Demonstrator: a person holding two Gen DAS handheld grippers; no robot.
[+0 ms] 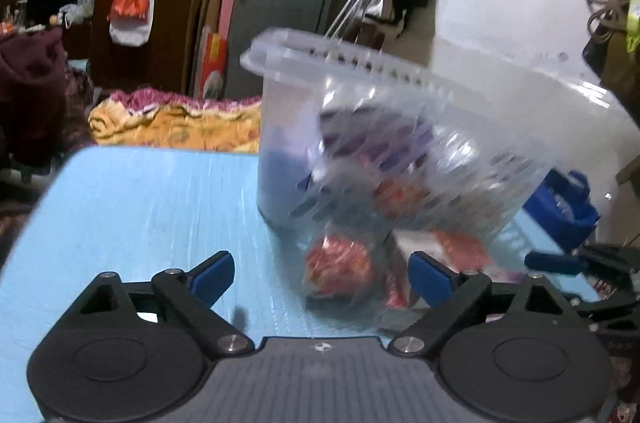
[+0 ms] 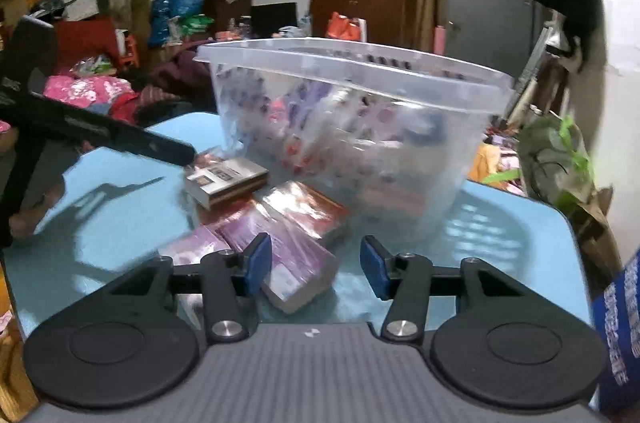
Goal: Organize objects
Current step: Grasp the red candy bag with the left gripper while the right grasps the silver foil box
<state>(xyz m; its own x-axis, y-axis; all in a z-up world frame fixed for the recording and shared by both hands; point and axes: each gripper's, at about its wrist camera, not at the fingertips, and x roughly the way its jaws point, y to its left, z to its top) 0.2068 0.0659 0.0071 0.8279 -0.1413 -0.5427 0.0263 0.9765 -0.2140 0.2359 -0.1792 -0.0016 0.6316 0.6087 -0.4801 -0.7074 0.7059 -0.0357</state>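
Note:
A clear slotted plastic bin stands on the light blue table with wrapped packets inside. In the left wrist view a blurred red packet lies just in front of the bin. My left gripper is spread wide around the packet and neither pad touches it. In the right wrist view several wrapped packs lie before the bin. The end of a purple pack reaches between the fingers of my right gripper. The pack lies against the left pad, and the right pad stands apart from it.
An orange-red pack and a grey box lie beside the purple one. The left gripper's black finger reaches in above the box. A blue bag sits off the table's right edge. Bedding and clutter lie beyond.

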